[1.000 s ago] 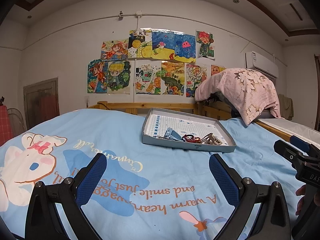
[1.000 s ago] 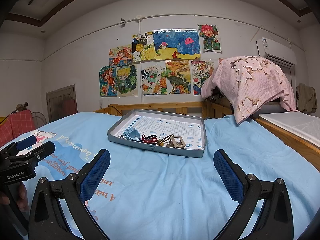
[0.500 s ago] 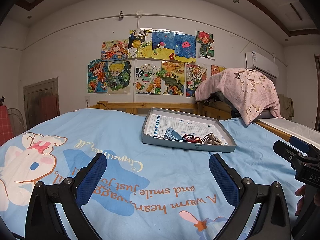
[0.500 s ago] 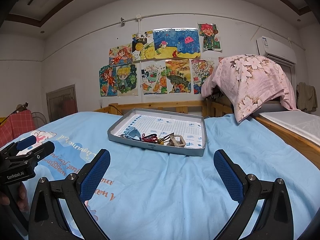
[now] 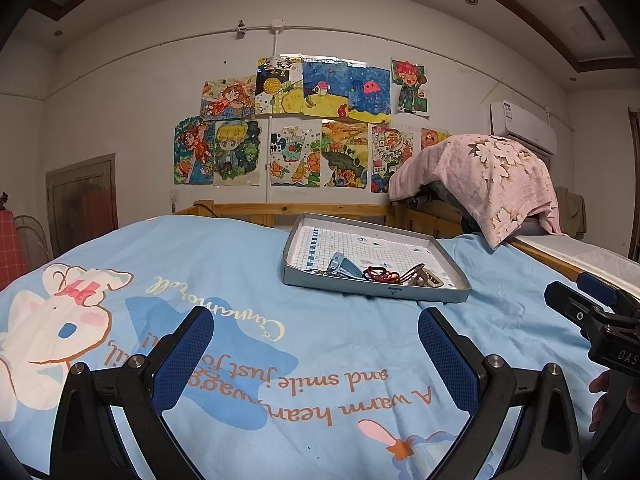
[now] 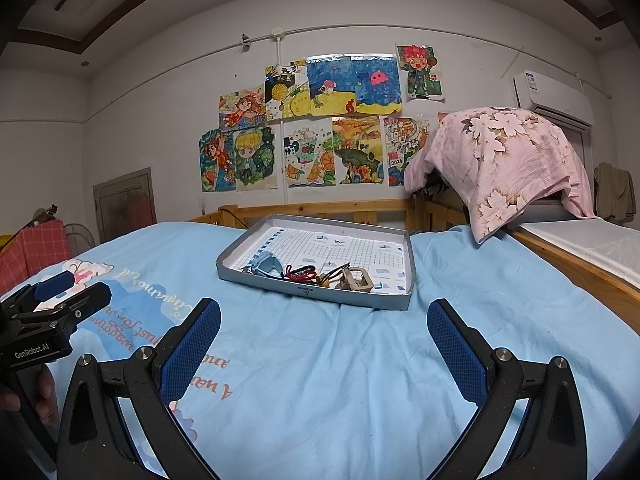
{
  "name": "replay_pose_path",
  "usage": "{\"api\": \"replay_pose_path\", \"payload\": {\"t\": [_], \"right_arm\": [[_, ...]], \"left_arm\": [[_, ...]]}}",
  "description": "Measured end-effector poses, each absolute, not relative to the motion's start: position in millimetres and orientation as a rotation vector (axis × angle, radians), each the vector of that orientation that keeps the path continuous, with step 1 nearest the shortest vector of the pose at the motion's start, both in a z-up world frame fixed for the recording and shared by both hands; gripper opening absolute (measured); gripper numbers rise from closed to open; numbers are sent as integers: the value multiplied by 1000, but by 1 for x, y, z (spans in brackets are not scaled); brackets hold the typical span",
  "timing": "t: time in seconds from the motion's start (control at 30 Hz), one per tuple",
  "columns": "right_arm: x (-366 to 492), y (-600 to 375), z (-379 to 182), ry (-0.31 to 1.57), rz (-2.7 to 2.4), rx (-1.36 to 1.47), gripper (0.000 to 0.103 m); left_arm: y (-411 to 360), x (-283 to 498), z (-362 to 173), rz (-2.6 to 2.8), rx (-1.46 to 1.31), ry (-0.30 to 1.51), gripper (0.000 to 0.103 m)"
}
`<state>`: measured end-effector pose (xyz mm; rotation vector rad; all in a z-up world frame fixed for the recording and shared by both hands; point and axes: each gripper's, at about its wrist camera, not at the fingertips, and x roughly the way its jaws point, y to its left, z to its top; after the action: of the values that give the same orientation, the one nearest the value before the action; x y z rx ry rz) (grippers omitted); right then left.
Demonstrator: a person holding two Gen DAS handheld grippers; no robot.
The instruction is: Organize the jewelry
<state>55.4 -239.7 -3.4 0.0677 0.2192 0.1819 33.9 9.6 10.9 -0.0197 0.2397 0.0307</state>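
Both grippers are idle above the blue bedspread [image 6: 320, 380], well short of the tray [image 6: 400, 302]. The left gripper [image 5: 316, 344] is spread wide with nothing between the pads, and the right gripper [image 6: 324, 336] is the same. The tray sits mid-bed toward the far side, and the jewelry is bunched along its near wall: a blue-grey piece [image 6: 266, 266] at the left, a red cord loop [image 6: 300, 273] in the middle, and a beige buckle-like piece [image 6: 356, 280] at the right with a dark cord running into it. The pieces touch or overlap, and I can't tell which strands belong to which. Main risk, as I judge it: pinching one piece drags its neighbours, because the cords look tangled. The soft bedding gives no firm backing, so pushing down could tip or slide the light tray. The near wall also blocks a low approach, so come in from above. The tray's long axis runs roughly left-right, angled a bit, with its near-right corner closest to the right gripper. The pile's long axis follows the near wall, and the red loop also lies roughly along it.
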Motion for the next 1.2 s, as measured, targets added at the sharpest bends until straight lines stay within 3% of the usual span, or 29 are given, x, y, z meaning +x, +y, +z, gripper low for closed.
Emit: {"api": "replay_pose_path", "payload": {"t": [1.2], "right_arm": [[56, -237, -6, 226, 186, 68, 102]], "left_arm": [[9, 33, 7, 31, -14, 255, 103]]}}
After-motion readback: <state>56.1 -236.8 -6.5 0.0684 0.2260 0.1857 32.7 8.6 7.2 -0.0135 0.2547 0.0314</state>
